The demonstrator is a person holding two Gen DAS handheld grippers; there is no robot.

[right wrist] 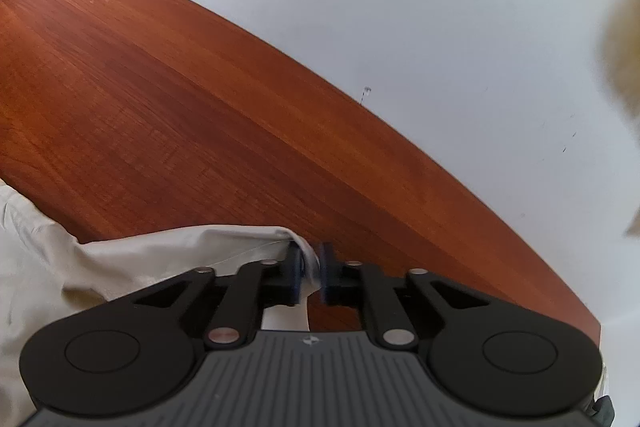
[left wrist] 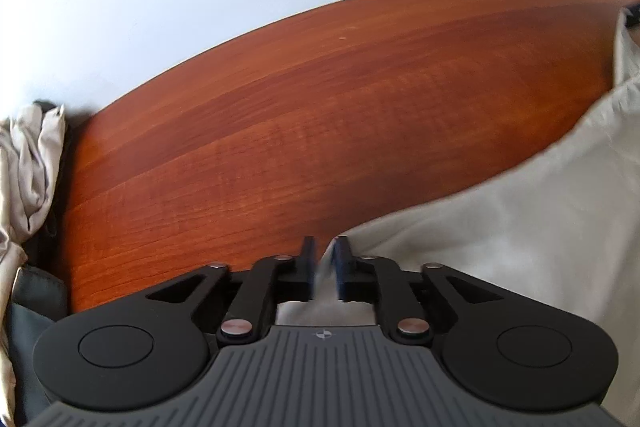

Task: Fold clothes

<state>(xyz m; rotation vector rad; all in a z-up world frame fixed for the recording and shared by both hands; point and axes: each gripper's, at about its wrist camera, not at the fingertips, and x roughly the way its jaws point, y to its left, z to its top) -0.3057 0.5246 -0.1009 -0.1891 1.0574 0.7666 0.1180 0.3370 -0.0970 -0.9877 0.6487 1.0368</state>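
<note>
Beige garment lies on the wooden table, rightward of the left gripper, whose jaws stand apart, empty; right gripper, loosened, straddles its corner, nearer

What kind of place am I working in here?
Probably a home or office room: a reddish wooden table against a plain white wall, with a pale garment spread on it and more crumpled clothing at its end.
</note>
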